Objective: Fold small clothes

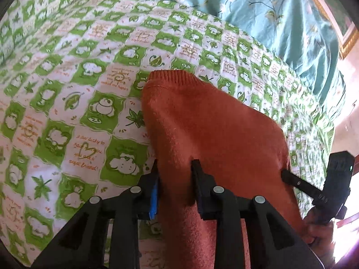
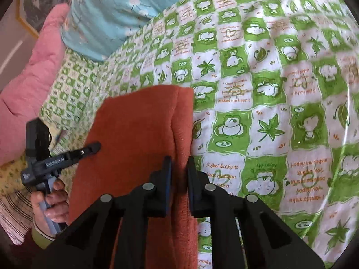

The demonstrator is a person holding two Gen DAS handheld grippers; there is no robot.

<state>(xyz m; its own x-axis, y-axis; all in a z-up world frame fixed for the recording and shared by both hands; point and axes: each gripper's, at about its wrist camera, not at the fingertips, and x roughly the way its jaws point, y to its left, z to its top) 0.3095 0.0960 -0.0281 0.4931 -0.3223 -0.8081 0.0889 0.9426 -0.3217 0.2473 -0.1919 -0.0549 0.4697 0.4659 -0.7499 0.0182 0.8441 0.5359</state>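
A rust-orange knit garment (image 1: pixel 208 121) hangs folded over a green-and-white patterned bedspread (image 1: pixel 67 94); its ribbed hem points away from me. My left gripper (image 1: pixel 176 168) is shut on the garment's near left edge. My right gripper (image 1: pixel 285 174) shows at the right of the left wrist view, clamped on the other edge. In the right wrist view my right gripper (image 2: pixel 179 163) is shut on the garment (image 2: pixel 139 125) at its right edge. The left gripper (image 2: pixel 96 146) shows there at the left, held by a hand, pinching the cloth.
A teal floral quilt (image 1: pixel 258 6) lies bunched at the far side of the bed. A pink pillow (image 2: pixel 33 74) sits at the left in the right wrist view. A gold picture frame (image 1: pixel 345 38) hangs beyond the bed. The bedspread (image 2: pixel 280 112) stretches wide on the right.
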